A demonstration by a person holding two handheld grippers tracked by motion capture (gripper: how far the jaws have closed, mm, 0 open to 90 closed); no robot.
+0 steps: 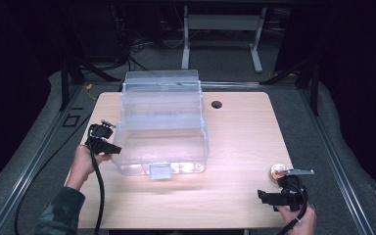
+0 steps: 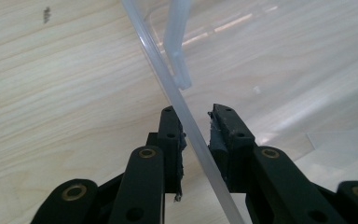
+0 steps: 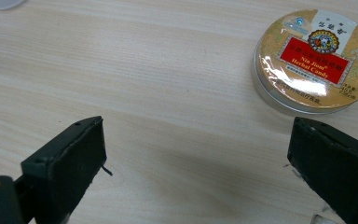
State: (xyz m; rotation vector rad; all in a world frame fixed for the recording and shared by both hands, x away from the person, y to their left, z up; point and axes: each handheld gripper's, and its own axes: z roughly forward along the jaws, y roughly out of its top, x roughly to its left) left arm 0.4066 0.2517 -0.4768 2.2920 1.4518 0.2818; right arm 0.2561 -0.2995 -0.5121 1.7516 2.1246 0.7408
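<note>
Clear plastic marks the open storage box (image 1: 164,128) at centre frame, its left wall between the left gripper (image 2: 196,122) jaws, which look barely parted around it, while the right gripper (image 3: 196,154), jaws wide apart, hovers below the candy tin (image 3: 313,59) at lower right, not yet picked up.

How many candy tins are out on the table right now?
1. The candy tin sits near the table's right front edge, just ahead of the open right gripper. None seen in the clear box.
</note>
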